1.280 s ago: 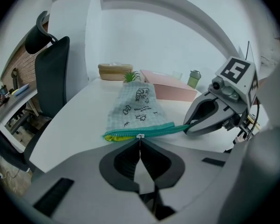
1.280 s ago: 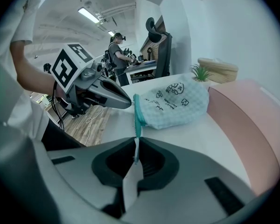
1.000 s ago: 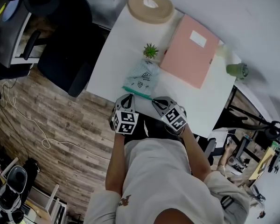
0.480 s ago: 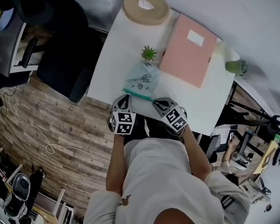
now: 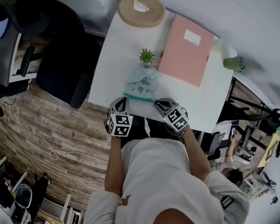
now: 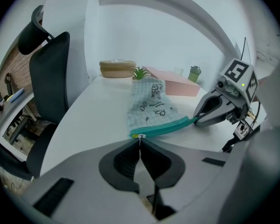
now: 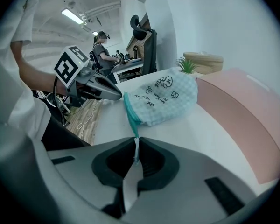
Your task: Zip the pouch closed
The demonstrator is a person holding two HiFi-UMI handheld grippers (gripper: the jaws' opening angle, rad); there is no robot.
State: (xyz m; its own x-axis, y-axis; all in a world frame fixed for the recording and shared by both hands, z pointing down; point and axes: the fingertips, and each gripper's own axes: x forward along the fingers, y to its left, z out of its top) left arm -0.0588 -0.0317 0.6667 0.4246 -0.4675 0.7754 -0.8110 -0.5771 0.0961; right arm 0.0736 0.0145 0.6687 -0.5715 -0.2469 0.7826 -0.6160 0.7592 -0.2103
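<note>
Two hand-held tools meet at the near edge of a white tabletop [image 5: 113, 55], one at each end of a pouch's zip. The pouch [image 5: 142, 81] is pale mint with small dark doodle prints, and it lies flat near the front edge of the tabletop, its teal zip [image 6: 163, 126] running along the side closest to the person. The left tool [image 6: 140, 143] has its jaws pressed fully together, pinching a small pale tab [image 6: 139, 136] at the left end of the zip. The right tool [image 7: 135, 148] is likewise closed tight, its jaws nipping the thin tail at the right end of the teal zip. Both tools point downward at a slant, and each carries a cube with black and white square markers. Whether the zip's teeth are joined along the whole length cannot be told. Just behind the pouch stands a small spiky green plant [image 5: 146, 56]. To the plant's right lies a pink folder [image 5: 185, 50] with a white label, and at the far edge sits a round tan container [image 5: 141, 10]. A green cup [image 5: 233, 63] stands near the right far corner. A black office chair [image 5: 60, 55] stands to the left of the tabletop on a wood-plank floor [image 5: 46, 125].
</note>
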